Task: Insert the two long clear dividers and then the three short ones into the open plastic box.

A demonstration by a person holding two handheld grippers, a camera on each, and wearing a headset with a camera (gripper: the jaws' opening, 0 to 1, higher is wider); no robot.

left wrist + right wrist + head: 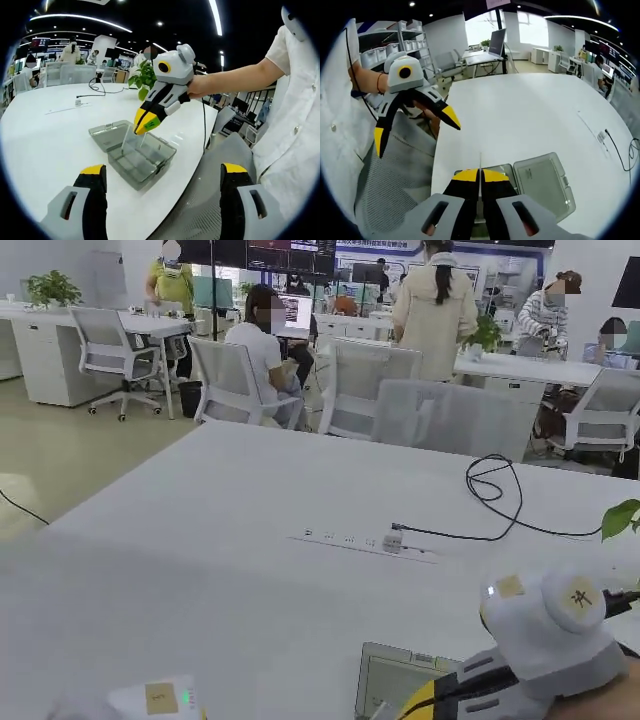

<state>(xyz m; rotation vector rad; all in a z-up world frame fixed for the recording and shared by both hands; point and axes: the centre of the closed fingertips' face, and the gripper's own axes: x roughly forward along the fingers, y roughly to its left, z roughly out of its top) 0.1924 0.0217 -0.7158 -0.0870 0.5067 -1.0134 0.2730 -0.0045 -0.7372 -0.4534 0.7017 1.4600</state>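
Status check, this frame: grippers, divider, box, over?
Right gripper shut on clear divider, above open box. Left gripper open, empty, by table edge. Nothing in the way.

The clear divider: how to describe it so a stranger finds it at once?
On the white table, near its edge, sits an open plastic box. Above it the right tongs pinch a clear divider, the only thin upright sheet.
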